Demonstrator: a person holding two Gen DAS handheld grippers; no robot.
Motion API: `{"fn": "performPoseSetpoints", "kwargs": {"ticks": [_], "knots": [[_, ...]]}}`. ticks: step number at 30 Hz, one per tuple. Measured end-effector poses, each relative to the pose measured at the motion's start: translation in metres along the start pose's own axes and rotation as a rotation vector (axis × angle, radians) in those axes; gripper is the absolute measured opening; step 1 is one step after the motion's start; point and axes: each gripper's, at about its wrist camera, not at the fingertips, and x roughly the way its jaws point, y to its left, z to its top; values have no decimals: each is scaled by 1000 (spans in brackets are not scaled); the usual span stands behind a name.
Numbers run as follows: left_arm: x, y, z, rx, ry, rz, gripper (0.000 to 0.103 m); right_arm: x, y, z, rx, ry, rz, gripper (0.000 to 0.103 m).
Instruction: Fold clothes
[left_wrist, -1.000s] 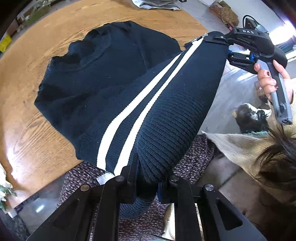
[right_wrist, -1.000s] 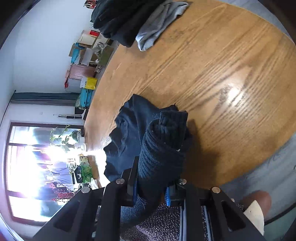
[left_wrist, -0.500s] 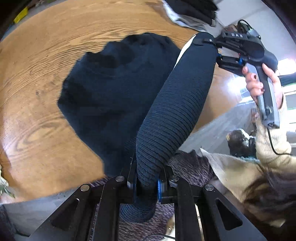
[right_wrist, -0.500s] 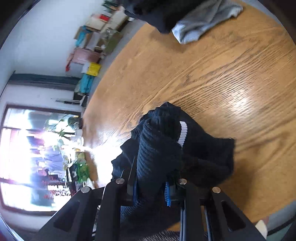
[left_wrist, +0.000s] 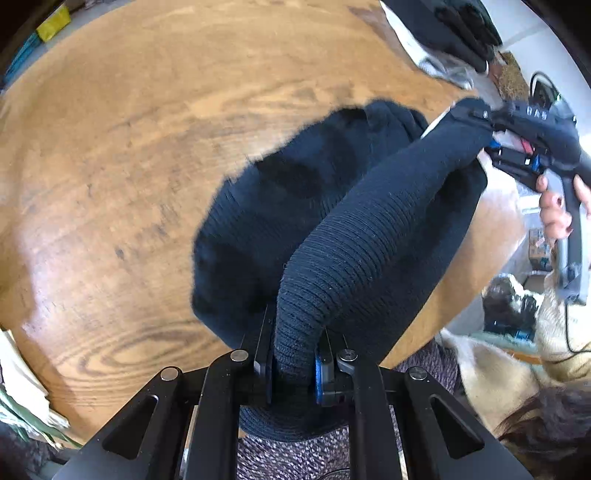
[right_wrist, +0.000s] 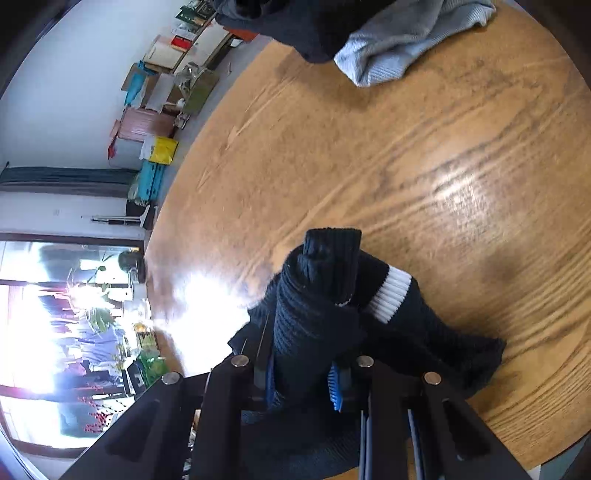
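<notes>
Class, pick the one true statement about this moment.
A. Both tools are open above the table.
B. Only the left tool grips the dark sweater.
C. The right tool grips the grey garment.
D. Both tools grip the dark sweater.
D: the left tool and the right tool each pinch a fold of the dark sweater between their fingers.

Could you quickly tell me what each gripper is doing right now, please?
Left gripper: shut on the navy sweater, at one end of a lifted fold.
Right gripper: shut on the same sweater, at the other end of the fold.
</notes>
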Motion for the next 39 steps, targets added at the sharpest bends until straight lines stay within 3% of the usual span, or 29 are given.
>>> {"fn": "performPoseSetpoints", "kwargs": {"ticks": [8,11,12,13,16,17,19,22,25,26,28,29,31,32,34,36,38,39], "knots": [[19,34,25,-97,31,-36,16,34,10,24,20,29,-26,27],[26,40,30,-103,40,-33,19,45,14,30,16,39,-48,36],[26,41,31,-111,42,-25,25,47,16,31,16,42,-48,45],[26,42,32,-119,44,-17,30,47,17,32,18,44,-40,50],[17,43,30,-138,17,52,56,39,20,34,6,29,-35,59],[10,44,26,-142,-11,85,62,33,22,34,-8,13,-29,61],[-5,45,17,-156,-70,133,62,17,25,32,-49,-25,-21,70],[-37,46,-5,-219,-221,159,62,-17,30,24,-148,-112,-10,74],[-69,38,-41,-298,-510,110,62,-53,39,2,-358,-218,82,67],[-73,26,-52,-289,-606,128,62,-61,42,-7,-432,-248,110,63],[-69,-18,-81,-215,-816,221,59,-54,45,-23,-524,-252,78,45],[-62,-37,-84,-190,-887,264,49,-50,46,-31,-570,-255,61,40],[-38,-58,-75,-217,-892,305,24,-42,48,-47,-661,-259,28,22],[-31,-60,-69,-260,-879,281,4,-38,50,-55,-707,-261,11,22],[-4,-57,-48,-385,-829,229,1,-26,54,-66,-774,-253,-10,21],[35,-49,-26,-466,-784,232,1,-9,61,-77,-828,-246,-22,21],[38,-53,-21,-470,-793,268,1,9,68,-83,-858,-234,-15,21],[33,-57,-19,-453,-807,322,1,16,70,-86,-864,-217,-18,21]]}}
